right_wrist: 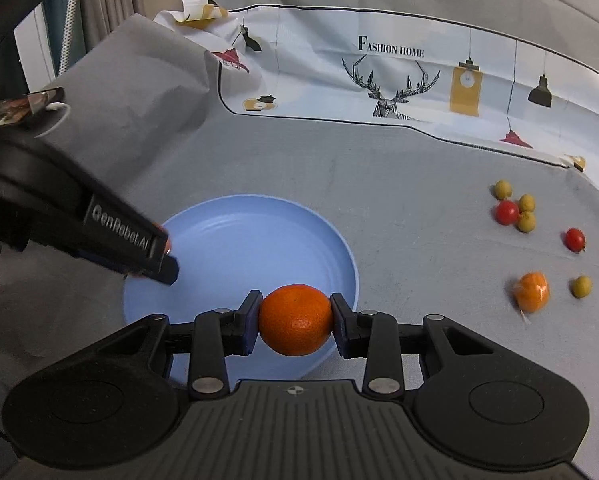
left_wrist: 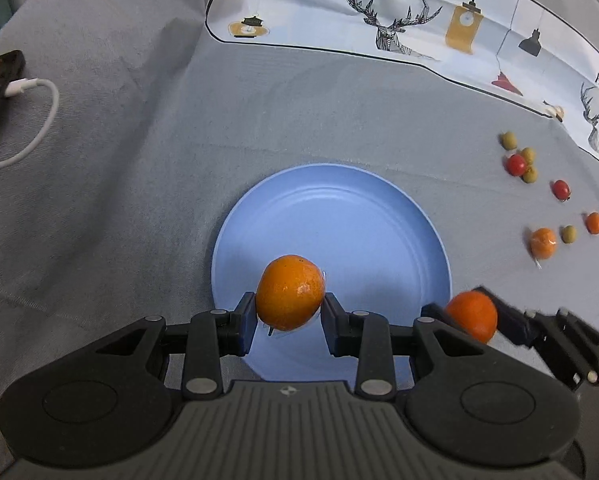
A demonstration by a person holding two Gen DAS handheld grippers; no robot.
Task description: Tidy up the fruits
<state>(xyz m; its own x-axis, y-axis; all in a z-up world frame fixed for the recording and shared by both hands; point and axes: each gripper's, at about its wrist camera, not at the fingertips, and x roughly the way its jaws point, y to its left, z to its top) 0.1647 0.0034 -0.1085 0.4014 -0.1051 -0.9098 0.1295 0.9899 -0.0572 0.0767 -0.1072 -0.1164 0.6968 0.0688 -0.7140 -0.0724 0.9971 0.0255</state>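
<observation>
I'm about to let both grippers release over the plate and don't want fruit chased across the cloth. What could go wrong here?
1. Both grippers crowd the near edge of the blue plate; the left gripper and right gripper could bump on release.
2. The right gripper's orange hangs over the rim, so it might roll off.
3. The left gripper's orange could roll on the shallow plate and knock the other out.
</observation>
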